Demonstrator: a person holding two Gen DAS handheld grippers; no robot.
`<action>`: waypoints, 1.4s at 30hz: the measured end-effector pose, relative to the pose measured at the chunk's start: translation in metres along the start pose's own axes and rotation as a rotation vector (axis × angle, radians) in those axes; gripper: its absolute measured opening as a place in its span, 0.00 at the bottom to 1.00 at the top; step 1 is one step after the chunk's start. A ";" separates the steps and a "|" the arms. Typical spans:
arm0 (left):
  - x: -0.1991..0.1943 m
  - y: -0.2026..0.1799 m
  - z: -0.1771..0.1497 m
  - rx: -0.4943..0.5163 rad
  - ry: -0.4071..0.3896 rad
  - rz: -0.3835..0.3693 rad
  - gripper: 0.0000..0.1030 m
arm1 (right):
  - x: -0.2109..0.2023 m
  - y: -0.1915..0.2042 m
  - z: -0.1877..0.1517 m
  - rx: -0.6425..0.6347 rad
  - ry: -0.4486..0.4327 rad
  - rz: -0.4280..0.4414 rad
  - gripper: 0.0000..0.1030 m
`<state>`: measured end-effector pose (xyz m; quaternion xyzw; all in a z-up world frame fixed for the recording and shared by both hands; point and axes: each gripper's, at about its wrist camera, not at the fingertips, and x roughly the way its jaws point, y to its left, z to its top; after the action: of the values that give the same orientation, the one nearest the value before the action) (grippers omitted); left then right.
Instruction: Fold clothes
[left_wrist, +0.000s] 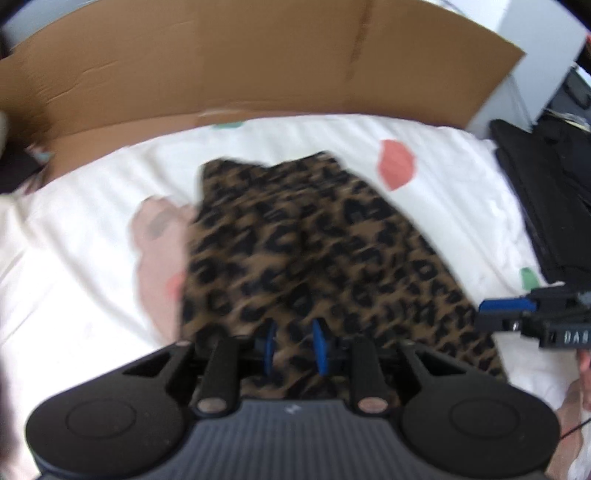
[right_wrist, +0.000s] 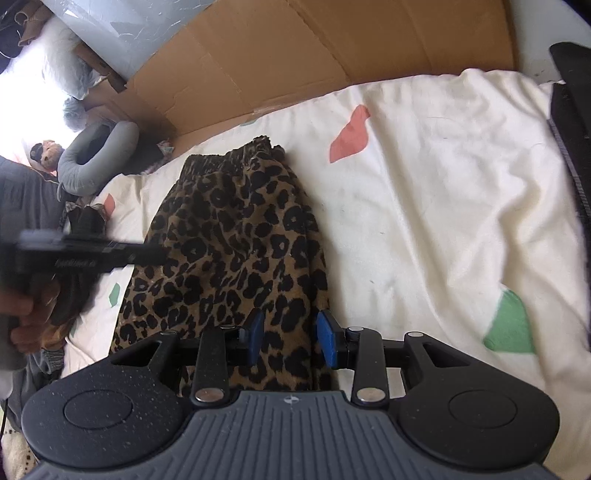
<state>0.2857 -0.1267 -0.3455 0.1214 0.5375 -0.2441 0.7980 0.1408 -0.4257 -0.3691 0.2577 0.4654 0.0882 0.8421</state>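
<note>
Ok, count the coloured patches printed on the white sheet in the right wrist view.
4: a red patch right of the leopard-print garment, a green patch lower right, a small red one and small green one left. The garment may hide more.

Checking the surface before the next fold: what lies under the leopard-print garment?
The leopard-print garment lies on a cream bedsheet with coloured patches. Whatever is directly beneath the fabric is covered.

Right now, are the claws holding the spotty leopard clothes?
No. Both claws, left and right, stand open above the brown-and-black leopard-print fabric garment, which lies on the white bedsheet. Nothing is held.
</note>
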 end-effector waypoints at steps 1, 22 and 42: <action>-0.002 0.005 -0.005 -0.019 0.001 0.007 0.23 | 0.005 0.001 0.001 -0.006 0.012 -0.002 0.33; 0.015 0.064 -0.070 -0.153 0.023 0.085 0.26 | 0.019 -0.002 0.008 -0.052 0.092 -0.141 0.01; 0.003 0.007 -0.062 -0.066 -0.068 -0.022 0.45 | 0.013 0.053 0.008 -0.180 0.023 -0.102 0.04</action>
<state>0.2403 -0.0934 -0.3732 0.0809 0.5189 -0.2390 0.8168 0.1594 -0.3784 -0.3482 0.1559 0.4778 0.0899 0.8598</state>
